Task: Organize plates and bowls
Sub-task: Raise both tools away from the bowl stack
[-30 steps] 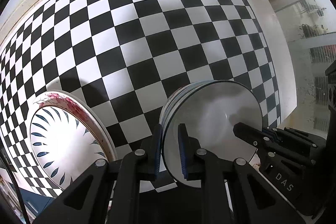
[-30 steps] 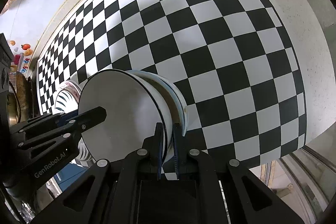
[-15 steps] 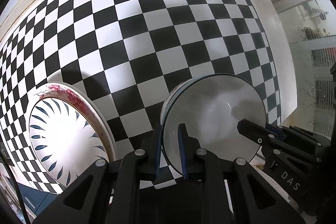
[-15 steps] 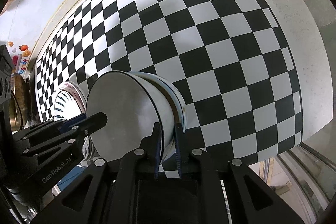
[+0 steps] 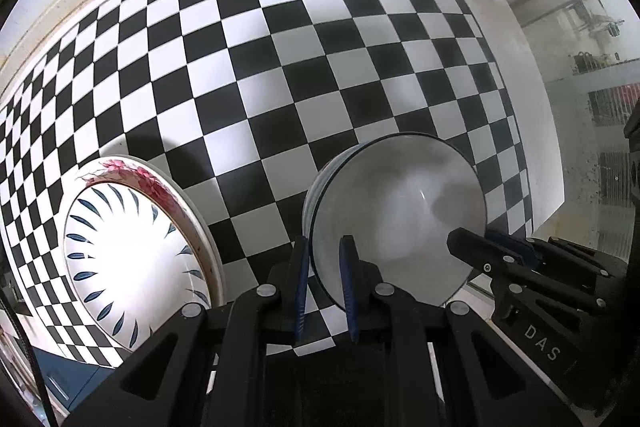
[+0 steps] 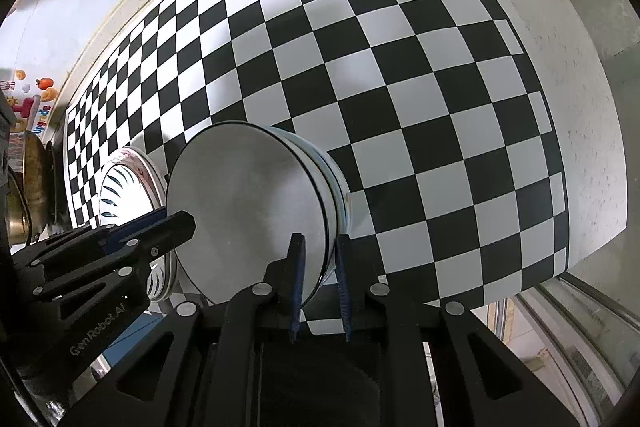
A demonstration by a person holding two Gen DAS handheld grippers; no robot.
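Both wrist views close, facing downward; sharing checkered cloth (image 5: 280, 67).

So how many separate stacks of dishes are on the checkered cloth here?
2: a plain white stack gripped by the left gripper and right gripper, and a patterned stack to its left. The dishes within each can't be counted.

Glossy glazed ceramic bowls (image 5: 400, 203) — matt black plastic hand-held gripper (image 5: 325, 291) — smooth checkered tabletop (image 5: 280, 67)

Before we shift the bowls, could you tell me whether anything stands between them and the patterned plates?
Nothing visible does: only checkered cloth lies between the bowls and the plates. The left gripper and the right gripper each clamp the bowls' rim.
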